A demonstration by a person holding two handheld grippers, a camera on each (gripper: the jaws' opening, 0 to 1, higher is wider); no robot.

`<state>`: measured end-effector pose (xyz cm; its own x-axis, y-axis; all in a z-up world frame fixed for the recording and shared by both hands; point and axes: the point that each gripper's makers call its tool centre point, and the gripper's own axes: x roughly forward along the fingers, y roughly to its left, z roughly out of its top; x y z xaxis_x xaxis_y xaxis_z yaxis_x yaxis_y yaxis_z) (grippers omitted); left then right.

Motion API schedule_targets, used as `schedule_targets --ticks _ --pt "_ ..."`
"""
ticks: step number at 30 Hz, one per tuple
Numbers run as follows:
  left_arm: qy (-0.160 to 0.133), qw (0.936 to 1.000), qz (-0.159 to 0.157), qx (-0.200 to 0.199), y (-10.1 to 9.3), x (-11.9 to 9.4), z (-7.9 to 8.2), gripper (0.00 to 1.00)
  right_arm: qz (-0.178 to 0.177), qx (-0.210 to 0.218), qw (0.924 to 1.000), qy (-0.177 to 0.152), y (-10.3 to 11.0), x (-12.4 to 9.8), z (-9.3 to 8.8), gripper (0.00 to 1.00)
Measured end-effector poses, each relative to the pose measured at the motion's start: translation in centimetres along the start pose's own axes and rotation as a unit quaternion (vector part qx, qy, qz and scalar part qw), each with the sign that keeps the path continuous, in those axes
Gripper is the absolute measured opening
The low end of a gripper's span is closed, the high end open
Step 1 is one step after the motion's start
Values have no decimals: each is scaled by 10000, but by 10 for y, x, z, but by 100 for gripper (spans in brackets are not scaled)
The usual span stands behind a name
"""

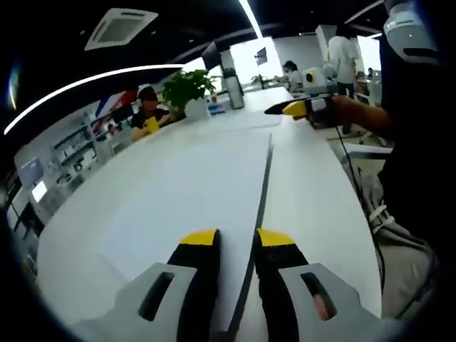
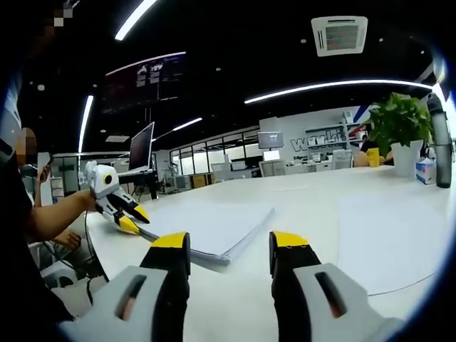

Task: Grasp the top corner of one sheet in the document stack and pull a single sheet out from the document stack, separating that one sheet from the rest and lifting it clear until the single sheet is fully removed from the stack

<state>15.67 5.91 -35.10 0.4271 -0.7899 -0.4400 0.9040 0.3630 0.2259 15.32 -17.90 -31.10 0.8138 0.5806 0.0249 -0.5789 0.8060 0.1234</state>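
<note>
Step in hand: approach, as judged; no sheet is seen gripped or lifted yet.
Left tongs point(image 1: 236, 239): jaws apart, nothing between them; held low over the white counter point(image 1: 313, 192). In the right gripper view the same tongs point(image 2: 135, 217) are seen at the stack's near-left corner, tips close to or touching its edge; contact cannot be confirmed.
Right tongs point(image 2: 229, 246): jaws apart, empty; the stack lies just ahead of the tips. In the left gripper view they point(image 1: 285, 109) are seen far ahead, to the right, held by a hand point(image 1: 340, 112).
Document stack point(image 2: 206, 226): flat on the counter, sheets squared, directly ahead of the right tongs; beneath and ahead of the left tongs point(image 1: 192, 192).
Next move, judged: one top corner is to be peeled and pinched alone, the remainder held down.
Containers: a white pot point(image 2: 404, 158) holding a leafy plant point(image 2: 399, 120), far ahead to the right of the right tongs.
</note>
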Motion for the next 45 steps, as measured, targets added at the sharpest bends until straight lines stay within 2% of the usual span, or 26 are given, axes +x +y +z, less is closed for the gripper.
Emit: schedule_targets --ticks 9,13,16,22,32,34,38,45 --pt "-8 9988 -274 -413 2 0 0 21 42 96 9999 22 2 0 1 44" --pt "-72 9948 -446 -914 6 0 -1 21 13 101 9999 14 2 1 1 44" --pt "-122 9924 -503 -1120 11 0 -1 20 5 103 9999 5 1 1 1 44" --pt "-212 9844 -694 -1602 14 1 -1 20 5 108 9999 2 0 2 1 44" --pt "-397 9643 -1001 -2418 18 1 1 19 26 145 9998 -103 -1 0 6 43" --pt "-426 9615 -1034 -2511 17 1 2 19 40 130 9998 -138 0 -1 7 43" --pt "-417 9606 -1078 -2528 16 0 3 19 79 116 9998 -153 1 -2 10 43" --pt "-529 9568 -1161 -2613 11 -1 5 18 199 -205 9996 -59 11 4 11 44"
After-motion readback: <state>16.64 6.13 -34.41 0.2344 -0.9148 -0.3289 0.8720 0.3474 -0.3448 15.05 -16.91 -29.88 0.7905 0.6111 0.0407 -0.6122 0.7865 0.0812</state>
